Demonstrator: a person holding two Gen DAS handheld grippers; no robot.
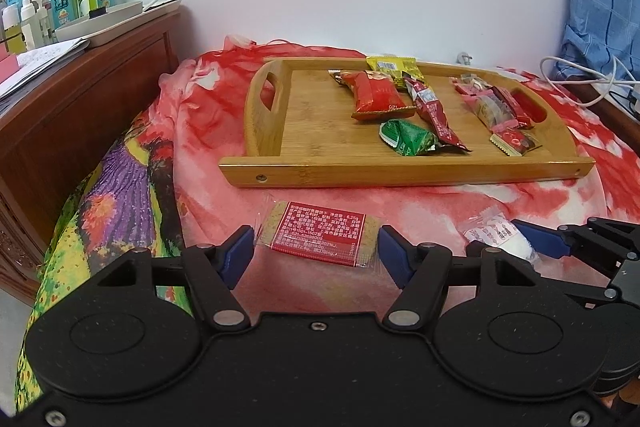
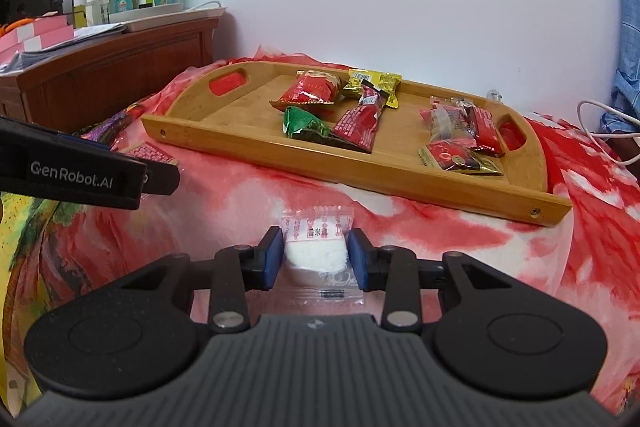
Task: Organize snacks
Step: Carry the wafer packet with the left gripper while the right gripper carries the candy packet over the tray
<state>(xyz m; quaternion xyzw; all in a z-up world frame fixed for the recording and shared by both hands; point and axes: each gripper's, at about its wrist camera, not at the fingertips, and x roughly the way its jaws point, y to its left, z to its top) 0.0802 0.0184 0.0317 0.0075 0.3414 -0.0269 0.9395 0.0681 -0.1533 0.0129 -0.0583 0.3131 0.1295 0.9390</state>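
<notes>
**Both grippers at packets short of the tray**

My left gripper (image 1: 316,251) sat low, fingers spread either side of the red-label biscuit packet (image 1: 320,237) on the bed cover (image 1: 400,211), not touching it. My right gripper (image 2: 314,259) had its fingers against the white candy packet (image 2: 316,251); whether they pinched it, I couldn't tell. Beyond, the bamboo tray (image 1: 320,131) held red, green and yellow snack packs.

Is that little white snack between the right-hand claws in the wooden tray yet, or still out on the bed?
Out. The white snack lies on the red bedspread in front of the wooden tray, between the right gripper fingers.
</notes>
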